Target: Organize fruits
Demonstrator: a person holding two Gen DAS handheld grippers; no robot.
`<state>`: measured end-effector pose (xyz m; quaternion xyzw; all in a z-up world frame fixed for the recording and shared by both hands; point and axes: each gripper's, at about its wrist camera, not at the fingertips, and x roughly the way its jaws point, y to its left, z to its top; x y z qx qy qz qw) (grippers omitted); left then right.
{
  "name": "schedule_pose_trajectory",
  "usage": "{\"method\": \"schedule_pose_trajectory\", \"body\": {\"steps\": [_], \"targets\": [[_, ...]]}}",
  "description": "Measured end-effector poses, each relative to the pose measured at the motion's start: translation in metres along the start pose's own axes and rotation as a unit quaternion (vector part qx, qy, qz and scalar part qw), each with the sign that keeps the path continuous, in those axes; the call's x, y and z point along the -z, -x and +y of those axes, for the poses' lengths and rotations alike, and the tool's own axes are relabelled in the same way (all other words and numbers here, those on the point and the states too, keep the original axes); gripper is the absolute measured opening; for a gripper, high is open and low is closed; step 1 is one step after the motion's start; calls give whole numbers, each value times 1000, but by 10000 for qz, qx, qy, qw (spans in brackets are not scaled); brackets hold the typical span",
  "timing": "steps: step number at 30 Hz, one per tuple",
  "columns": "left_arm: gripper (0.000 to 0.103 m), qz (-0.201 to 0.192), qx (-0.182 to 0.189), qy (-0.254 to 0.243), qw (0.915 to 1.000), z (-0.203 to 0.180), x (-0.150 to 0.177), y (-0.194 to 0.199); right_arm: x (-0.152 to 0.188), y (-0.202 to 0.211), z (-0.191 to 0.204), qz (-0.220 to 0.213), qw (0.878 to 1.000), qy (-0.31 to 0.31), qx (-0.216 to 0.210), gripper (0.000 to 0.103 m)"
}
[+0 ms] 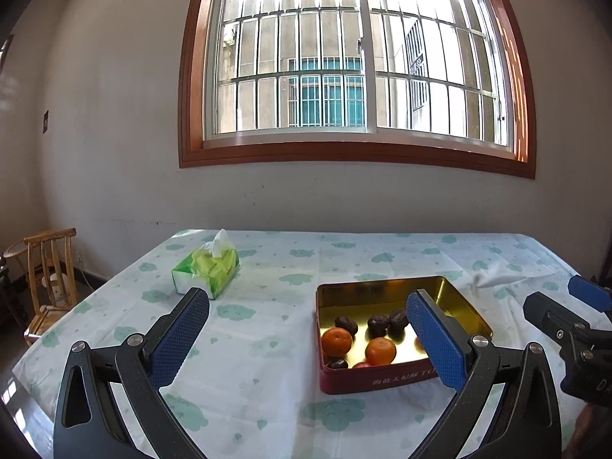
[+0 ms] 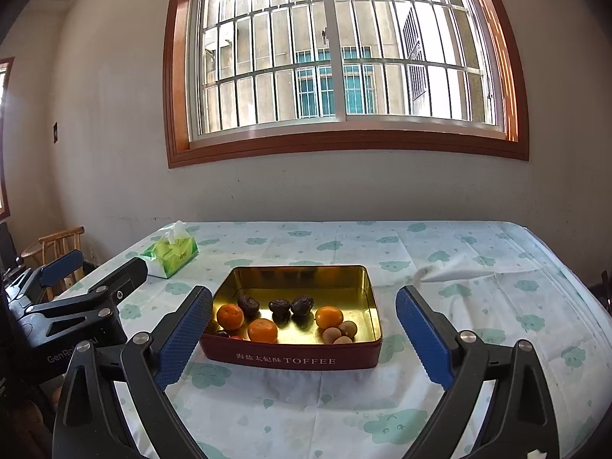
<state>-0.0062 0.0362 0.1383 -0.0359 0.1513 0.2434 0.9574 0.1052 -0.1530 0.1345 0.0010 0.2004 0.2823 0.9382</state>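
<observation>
Both grippers, left gripper (image 1: 308, 338) and right gripper (image 2: 304, 334), are hanging wide open, empty; round orange tangerines (image 2: 262, 330) in red toffee tin (image 2: 290, 359) probably soft, rolling — pinch across middle.

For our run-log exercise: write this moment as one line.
left claw open | right claw open | fruits in tin | nothing held

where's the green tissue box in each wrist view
Left wrist view: the tissue box sits left of centre, on the tablecloth beyond the left finger's tip.
Right wrist view: the tissue box is far left, at the table's back corner.
Shared landmark: the toffee tin, to the box's right in both.
</observation>
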Motion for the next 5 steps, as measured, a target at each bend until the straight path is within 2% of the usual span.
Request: {"method": "schedule_pose_trajectory", "body": {"steps": [3,5], "targets": [[103,163,-81,65,9998,4,-4,-11,-3,-31,-34,448,9988,-37,217,97],[103,298,-121,55,9995,6,-5,-18,-1,-60,-63,911,9951,1,390,97]]}}
